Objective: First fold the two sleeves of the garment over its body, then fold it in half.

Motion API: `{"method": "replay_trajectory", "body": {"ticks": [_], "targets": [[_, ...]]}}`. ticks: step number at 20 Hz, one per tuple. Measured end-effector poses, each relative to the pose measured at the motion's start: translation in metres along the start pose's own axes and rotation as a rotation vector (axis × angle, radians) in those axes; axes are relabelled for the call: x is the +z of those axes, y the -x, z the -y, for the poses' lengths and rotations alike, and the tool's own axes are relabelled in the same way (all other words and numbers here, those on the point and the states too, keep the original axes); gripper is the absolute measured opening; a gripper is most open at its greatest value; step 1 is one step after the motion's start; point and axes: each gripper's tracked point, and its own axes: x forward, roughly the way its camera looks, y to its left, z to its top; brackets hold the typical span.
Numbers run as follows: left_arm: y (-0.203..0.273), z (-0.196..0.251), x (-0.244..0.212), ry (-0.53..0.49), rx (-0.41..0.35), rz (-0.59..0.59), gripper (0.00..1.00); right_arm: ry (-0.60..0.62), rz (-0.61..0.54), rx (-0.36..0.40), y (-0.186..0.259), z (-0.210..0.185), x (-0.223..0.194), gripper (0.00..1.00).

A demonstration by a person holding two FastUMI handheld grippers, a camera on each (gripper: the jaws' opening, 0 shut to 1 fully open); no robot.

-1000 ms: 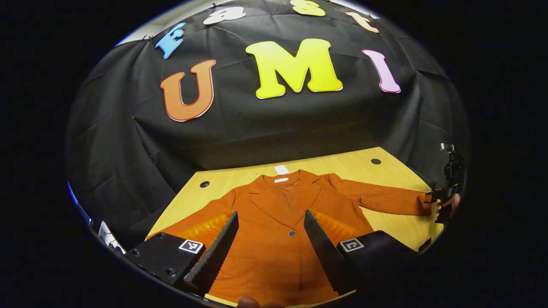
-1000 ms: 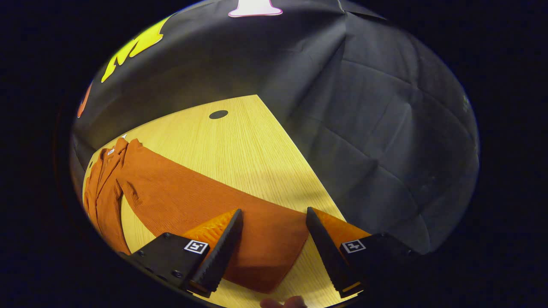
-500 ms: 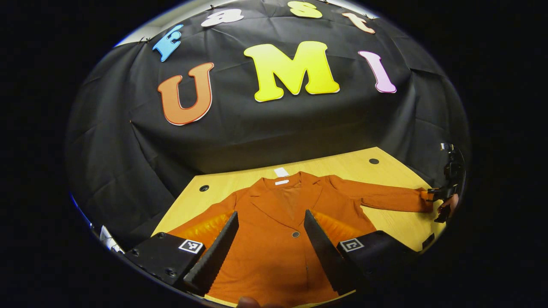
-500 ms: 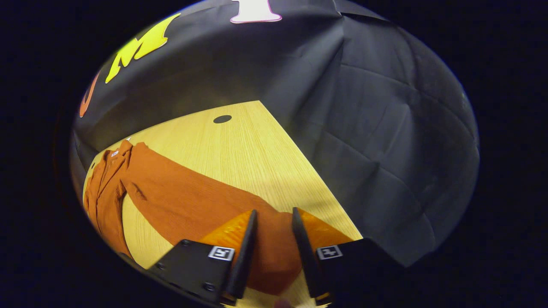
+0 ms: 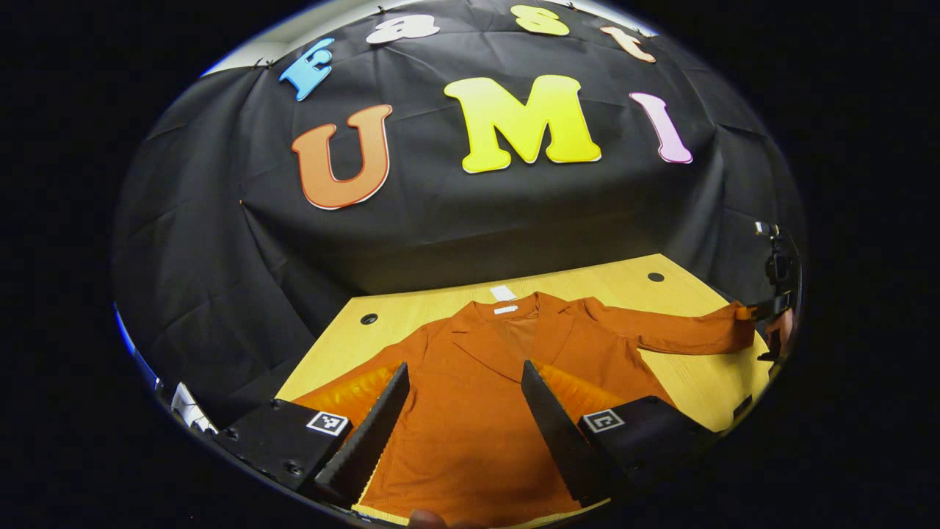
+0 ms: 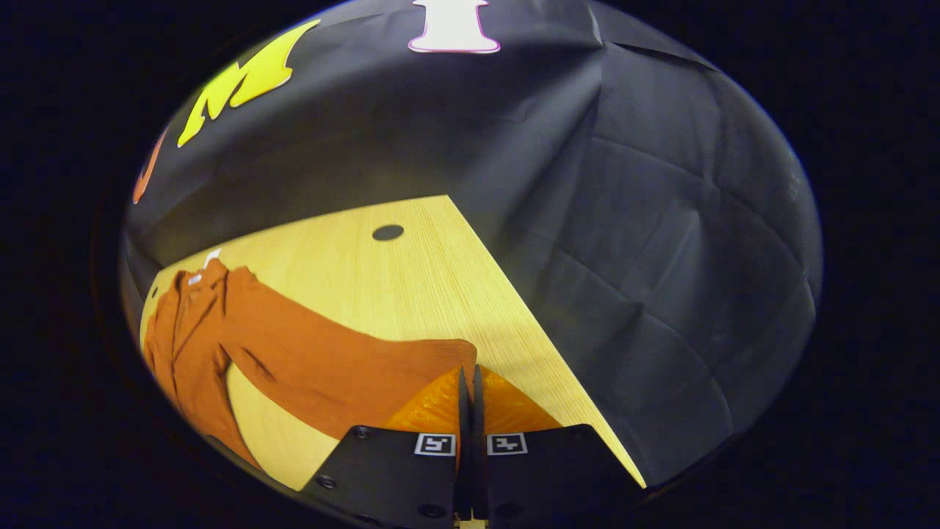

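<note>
An orange jacket [image 5: 485,382] lies face up on the wooden table [image 5: 698,386], collar toward the far wall. My left gripper [image 5: 461,419] hovers open above the jacket's lower body, nothing between its fingers. In the left gripper view, the right gripper [image 5: 767,312] sits at the far right edge, holding the cuff of the right-hand sleeve [image 5: 683,334], which is lifted off the table. In the right gripper view, my right gripper [image 6: 468,389] is shut on that sleeve's cuff [image 6: 440,360]; the sleeve [image 6: 323,353] stretches back to the jacket body [image 6: 183,330].
Black cloth walls close in the table at the back and right. The table's right edge [image 6: 558,397] runs just beside the right gripper. Small dark holes [image 5: 369,319] [image 6: 388,232] mark the tabletop near the far corners. A white tag [image 5: 504,293] sits at the collar.
The right gripper closed from wide open onto the sleeve cuff and raised it off the table. The left gripper stayed open, shifting only slightly over the jacket.
</note>
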Motion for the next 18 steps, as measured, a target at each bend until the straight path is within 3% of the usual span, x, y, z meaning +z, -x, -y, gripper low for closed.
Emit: {"method": "replay_trajectory", "body": {"ticks": [5, 11, 18], "targets": [[-0.005, -0.03, -0.004, 0.042, 0.005, 0.022, 0.99, 0.022, 0.109, 0.049, 0.033, -0.071, 0.094, 0.01], [-0.012, -0.099, -0.007, 0.084, 0.042, 0.071, 0.99, 0.031, 0.187, 0.168, 0.083, -0.248, 0.174, 0.01], [-0.017, -0.199, -0.024, 0.132, 0.106, 0.101, 0.99, 0.125, 0.203, 0.348, 0.14, -0.477, 0.166, 0.01]]}}
